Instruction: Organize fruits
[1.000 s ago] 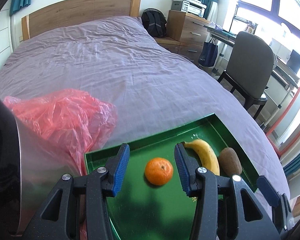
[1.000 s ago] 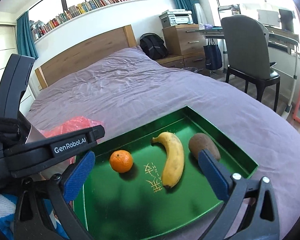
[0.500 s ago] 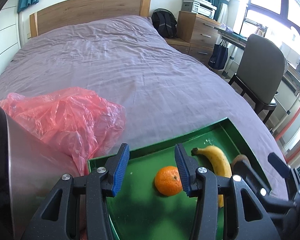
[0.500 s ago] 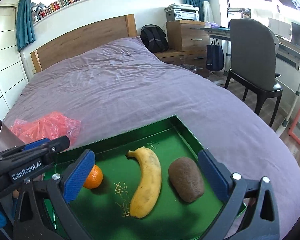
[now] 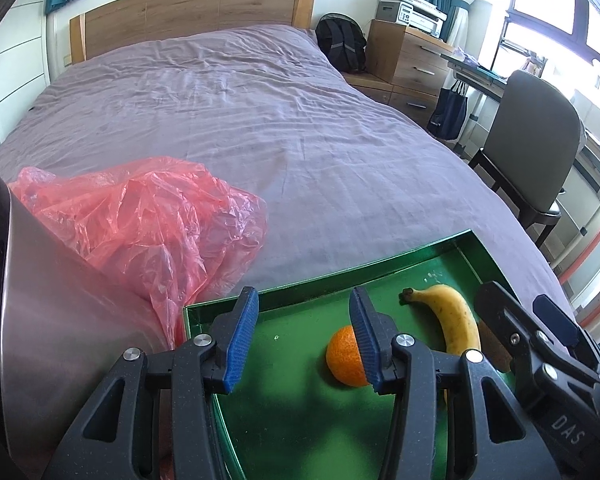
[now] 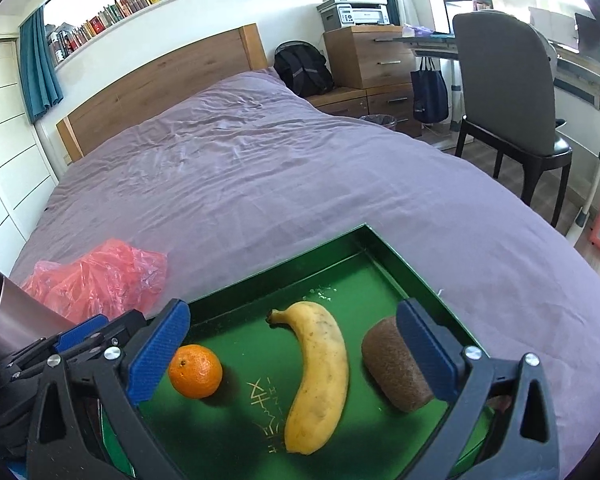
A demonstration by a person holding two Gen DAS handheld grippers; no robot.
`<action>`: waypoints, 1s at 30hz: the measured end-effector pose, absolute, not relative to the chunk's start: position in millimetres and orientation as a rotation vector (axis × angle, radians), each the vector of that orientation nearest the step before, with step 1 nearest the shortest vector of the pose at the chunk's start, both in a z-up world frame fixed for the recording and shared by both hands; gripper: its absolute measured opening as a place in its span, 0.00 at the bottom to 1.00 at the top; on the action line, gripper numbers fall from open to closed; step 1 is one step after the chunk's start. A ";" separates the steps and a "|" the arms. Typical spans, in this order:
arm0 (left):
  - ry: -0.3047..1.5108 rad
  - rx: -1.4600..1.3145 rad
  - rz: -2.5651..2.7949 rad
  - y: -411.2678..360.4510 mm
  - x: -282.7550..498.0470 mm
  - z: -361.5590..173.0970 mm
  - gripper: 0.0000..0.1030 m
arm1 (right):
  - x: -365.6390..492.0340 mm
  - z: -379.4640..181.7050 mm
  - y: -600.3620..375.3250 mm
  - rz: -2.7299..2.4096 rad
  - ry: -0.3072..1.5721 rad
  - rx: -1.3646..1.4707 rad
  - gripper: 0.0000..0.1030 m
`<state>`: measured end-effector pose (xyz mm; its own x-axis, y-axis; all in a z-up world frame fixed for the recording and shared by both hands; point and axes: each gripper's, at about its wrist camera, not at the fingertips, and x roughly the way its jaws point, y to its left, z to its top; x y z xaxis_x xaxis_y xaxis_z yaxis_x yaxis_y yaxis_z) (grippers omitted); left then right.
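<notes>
A green tray (image 6: 384, 248) lies on the purple bed and holds an orange (image 6: 196, 371), a banana (image 6: 320, 376) and a brown kiwi (image 6: 388, 364). My right gripper (image 6: 292, 340) is open and empty, raised over the tray with the fruits between its blue pads. My left gripper (image 5: 302, 332) is open and empty over the tray's (image 5: 284, 286) left part; the orange (image 5: 346, 358) shows behind its right pad, beside the banana (image 5: 454, 316). The kiwi is mostly hidden in the left wrist view.
A crumpled red plastic bag (image 5: 140, 216) lies on the bed left of the tray, also in the right wrist view (image 6: 96, 280). A grey chair (image 6: 504, 92), desk, drawers and a backpack (image 6: 304, 68) stand right of the bed.
Both grippers have pulled back and shifted left, so the tray and fruits sit lower and further right in the views. The orange moved from between the left pads to behind the right pad. Both stay open.
</notes>
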<state>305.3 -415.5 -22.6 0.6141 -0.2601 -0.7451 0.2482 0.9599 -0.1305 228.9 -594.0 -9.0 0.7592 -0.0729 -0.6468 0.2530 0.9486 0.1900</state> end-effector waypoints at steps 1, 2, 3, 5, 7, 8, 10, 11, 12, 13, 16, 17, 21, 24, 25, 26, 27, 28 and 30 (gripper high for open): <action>0.861 -0.017 -0.295 -415.2 304.8 -22.9 0.41 | 229.6 -9.5 -594.0 -0.179 0.691 0.273 1.00; 0.861 -0.019 -0.297 -414.9 304.8 -23.0 0.41 | 231.1 -10.7 -594.9 -0.178 0.700 0.272 1.00; 0.862 -0.020 -0.300 -414.9 304.1 -23.1 0.41 | 232.8 -12.2 -595.5 -0.177 0.710 0.271 1.00; 0.858 -0.015 -0.304 -415.3 301.6 -22.4 0.41 | 236.9 -14.1 -596.6 -0.183 0.725 0.266 1.00; 0.851 -0.009 -0.300 -414.8 299.1 -21.8 0.41 | 240.3 -17.2 -598.0 -0.195 0.741 0.263 1.00; 0.849 -0.012 -0.302 -414.3 297.7 -22.0 0.41 | 242.6 -20.1 -599.4 -0.200 0.755 0.268 1.00; 0.856 -0.014 -0.305 -414.5 296.3 -23.3 0.41 | 248.8 -28.3 -600.0 -0.211 0.800 0.267 1.00; 0.857 -0.013 -0.307 -414.8 295.7 -23.6 0.41 | 250.7 -31.6 -600.1 -0.214 0.814 0.262 1.00; 0.859 -0.010 -0.308 -415.6 294.7 -24.1 0.41 | 251.9 -34.8 -600.9 -0.219 0.829 0.263 1.00; 0.859 -0.008 -0.309 -416.1 294.4 -24.4 0.41 | 252.2 -37.1 -602.3 -0.225 0.839 0.268 1.00; 0.861 -0.005 -0.312 -416.6 292.5 -25.3 0.41 | 251.3 -39.9 -603.8 -0.250 0.845 0.243 1.00; 0.864 -0.005 -0.312 -416.6 291.9 -25.8 0.41 | 250.9 -41.4 -605.0 -0.260 0.848 0.232 1.00; 0.869 -0.002 -0.315 -416.8 287.7 -26.3 0.41 | 245.3 -47.9 -608.7 -0.286 0.851 0.205 1.00; 0.871 0.003 -0.319 -416.5 283.8 -25.0 0.41 | 240.5 -42.9 -609.2 -0.262 0.829 0.234 1.00; 0.872 0.003 -0.322 -416.0 281.9 -24.0 0.41 | 239.5 -41.5 -608.4 -0.257 0.828 0.234 1.00; 0.872 0.004 -0.324 -415.5 279.9 -22.7 0.41 | 237.7 -39.9 -607.5 -0.255 0.824 0.234 1.00; 0.871 0.004 -0.325 -415.0 278.2 -21.3 0.41 | 235.0 -37.5 -606.5 -0.255 0.816 0.234 1.00; 0.870 0.004 -0.328 -414.4 275.6 -19.4 0.41 | 231.8 -34.7 -605.4 -0.253 0.806 0.236 1.00; 0.866 0.008 -0.336 -413.3 269.8 -15.3 0.42 | 226.0 -28.3 -603.9 -0.241 0.792 0.242 1.00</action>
<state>269.8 -413.3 -15.3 0.5987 -0.2861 -0.7482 0.2925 0.9476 -0.1283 226.0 -603.9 -28.3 0.6778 -0.1224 -0.7250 0.3027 0.9451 0.1235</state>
